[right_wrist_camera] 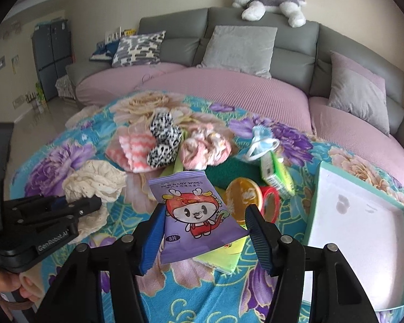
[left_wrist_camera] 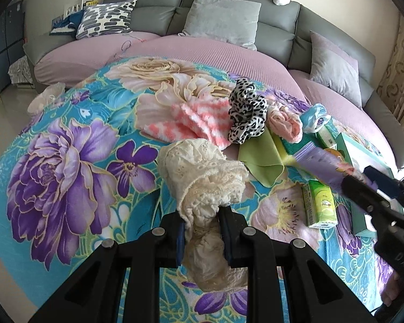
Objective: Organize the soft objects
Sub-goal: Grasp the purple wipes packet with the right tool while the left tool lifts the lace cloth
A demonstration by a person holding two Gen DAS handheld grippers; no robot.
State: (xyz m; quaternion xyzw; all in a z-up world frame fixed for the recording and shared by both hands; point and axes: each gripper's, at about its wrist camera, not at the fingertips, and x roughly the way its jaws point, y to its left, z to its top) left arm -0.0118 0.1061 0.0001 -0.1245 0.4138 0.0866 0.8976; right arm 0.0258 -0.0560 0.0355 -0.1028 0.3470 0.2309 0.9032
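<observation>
My left gripper [left_wrist_camera: 202, 215] is shut on a cream lace cloth [left_wrist_camera: 202, 172], held just above the floral blanket [left_wrist_camera: 67, 140]; the cloth also shows in the right wrist view [right_wrist_camera: 94, 180]. My right gripper [right_wrist_camera: 204, 215] is shut on a purple baby wipes pack [right_wrist_camera: 194, 212], lifted off the blanket. Beyond lie a pink striped fuzzy cloth [left_wrist_camera: 194, 119], a leopard-print cloth [left_wrist_camera: 245, 110], a pink bundled cloth [left_wrist_camera: 285, 122] and a green cloth [left_wrist_camera: 261, 158].
A teal-rimmed white box lid [right_wrist_camera: 363, 231] lies at the right. Green tissue packs [left_wrist_camera: 320, 202], a yellow round tin [right_wrist_camera: 242, 193], a red tape roll [right_wrist_camera: 269, 204] and a blue face mask [right_wrist_camera: 261, 140] lie nearby. The grey sofa [right_wrist_camera: 175, 43] with cushions stands behind.
</observation>
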